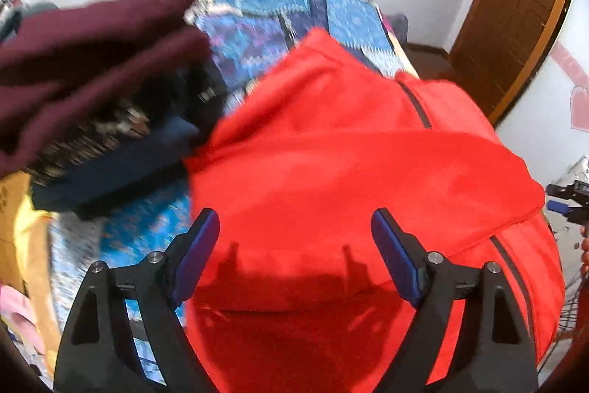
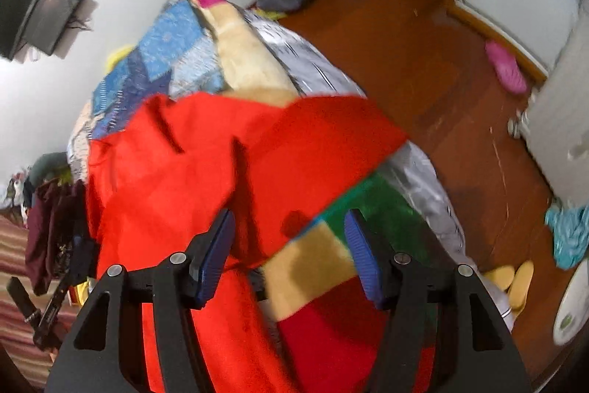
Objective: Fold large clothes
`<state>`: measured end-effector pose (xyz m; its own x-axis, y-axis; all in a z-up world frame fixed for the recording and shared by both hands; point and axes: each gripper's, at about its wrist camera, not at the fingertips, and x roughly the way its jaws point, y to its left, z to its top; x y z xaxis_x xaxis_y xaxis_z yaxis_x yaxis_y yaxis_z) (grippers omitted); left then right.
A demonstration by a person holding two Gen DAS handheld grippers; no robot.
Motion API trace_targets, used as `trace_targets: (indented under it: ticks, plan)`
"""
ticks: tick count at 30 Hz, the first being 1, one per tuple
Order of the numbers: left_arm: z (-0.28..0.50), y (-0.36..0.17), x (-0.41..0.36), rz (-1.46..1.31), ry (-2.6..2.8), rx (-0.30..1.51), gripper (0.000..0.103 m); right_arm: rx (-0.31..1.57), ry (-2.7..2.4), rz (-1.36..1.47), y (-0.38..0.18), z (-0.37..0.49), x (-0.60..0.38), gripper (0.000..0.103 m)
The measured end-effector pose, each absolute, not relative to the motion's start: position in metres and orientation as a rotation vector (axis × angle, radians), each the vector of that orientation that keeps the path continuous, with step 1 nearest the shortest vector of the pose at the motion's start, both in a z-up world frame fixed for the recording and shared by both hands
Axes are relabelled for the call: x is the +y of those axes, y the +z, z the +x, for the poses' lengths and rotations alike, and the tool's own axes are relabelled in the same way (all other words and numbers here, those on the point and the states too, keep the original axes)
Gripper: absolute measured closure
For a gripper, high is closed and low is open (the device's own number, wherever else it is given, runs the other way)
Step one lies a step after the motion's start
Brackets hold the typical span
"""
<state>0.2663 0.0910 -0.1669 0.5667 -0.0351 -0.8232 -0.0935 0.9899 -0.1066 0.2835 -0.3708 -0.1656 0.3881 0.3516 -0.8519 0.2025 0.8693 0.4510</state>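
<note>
A bed (image 1: pixel 257 24) carries everything here; its blue patchwork quilt (image 1: pixel 254 35) shows along the far end and down the left side in the left wrist view. White walls close the room behind it, a brown wooden door (image 1: pixel 515 17) stands at the far right, and the floor (image 2: pixel 423 61) is reddish-brown wood. In the right wrist view a dark screen (image 2: pixel 44 6) is fixed to the wall beyond the bed's far end, a pink slipper (image 2: pixel 506 67) lies near the skirting, and a pair of yellow slippers (image 2: pixel 515 280) sits on the floor by the bed's right edge. A grey sheet (image 2: pixel 316 69) hangs over that edge, with a blanket of tan, green and red blocks (image 2: pixel 309 267) beneath the near corner.

The red jacket (image 1: pixel 331 142) lies spread over the middle and near part of the bed, a dark zip running down its right side. To its left, toward the bed's left edge, rests a stack of folded clothes (image 1: pixel 92 69) — maroon on top, a patterned piece and a navy one below.

The left gripper (image 1: pixel 296 253) hovers above the near part of the jacket, jaws wide apart and nothing between them — their shadow falls on the cloth. The right gripper (image 2: pixel 291 253) stands partly open over the jacket's right hem where it meets the block blanket; its pads grip no cloth.
</note>
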Motion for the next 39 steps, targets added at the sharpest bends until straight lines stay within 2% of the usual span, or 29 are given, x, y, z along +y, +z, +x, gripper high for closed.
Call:
trace_targets:
  ticks: [11,14,15,19,20,23,34,39]
  plan:
    - [0.287,-0.227,0.078,-0.179,0.026,1.116,0.019,1.247,0.09,0.705,-0.207,0.328,-0.388,0.042]
    - [0.289,-0.236,0.074,-0.161,0.039,1.118,0.019,1.235,0.062,0.755,-0.215,0.337,-0.395,0.046]
    - [0.288,-0.237,0.074,-0.154,0.043,1.112,0.018,1.225,0.05,0.774,-0.216,0.339,-0.397,0.048]
    - [0.288,-0.239,0.066,-0.095,0.059,1.093,0.017,1.181,0.006,0.76,-0.211,0.342,-0.399,0.079]
    - [0.288,-0.239,0.065,-0.092,0.059,1.093,0.017,1.167,0.003,0.745,-0.207,0.342,-0.398,0.085]
    - [0.287,-0.239,0.067,-0.109,0.055,1.095,0.017,1.107,-0.006,0.642,-0.185,0.338,-0.392,0.09]
    - [0.281,-0.227,0.074,-0.16,0.026,1.101,0.017,0.806,0.16,0.331,-0.056,0.289,-0.326,0.091]
    - [0.27,-0.205,0.077,-0.151,0.019,1.054,0.017,0.796,0.317,0.185,-0.045,0.264,-0.269,0.091]
